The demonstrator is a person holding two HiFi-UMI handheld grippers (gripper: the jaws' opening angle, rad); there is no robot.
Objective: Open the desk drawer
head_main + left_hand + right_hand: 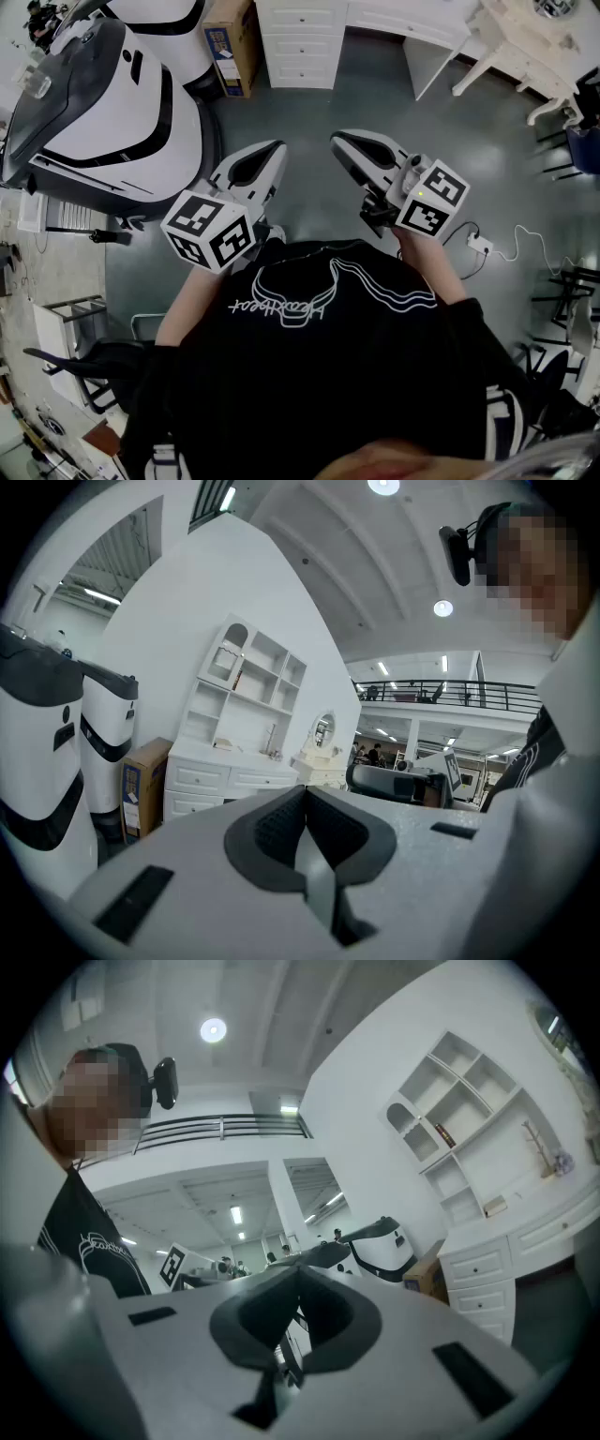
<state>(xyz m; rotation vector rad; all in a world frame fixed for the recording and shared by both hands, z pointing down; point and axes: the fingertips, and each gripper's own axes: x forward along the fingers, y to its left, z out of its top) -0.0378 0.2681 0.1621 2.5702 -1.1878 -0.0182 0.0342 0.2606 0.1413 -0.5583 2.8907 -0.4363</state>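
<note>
The left gripper [270, 152] and right gripper [345, 142] hover well short of the white desk [298, 42], each with jaws pressed together on nothing.

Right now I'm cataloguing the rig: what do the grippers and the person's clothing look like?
Both the left gripper and right gripper are pale grey tapered shells with dark pads; each carries a cube of black-and-white square markers. The shirt is black, with a white line print.
</note>
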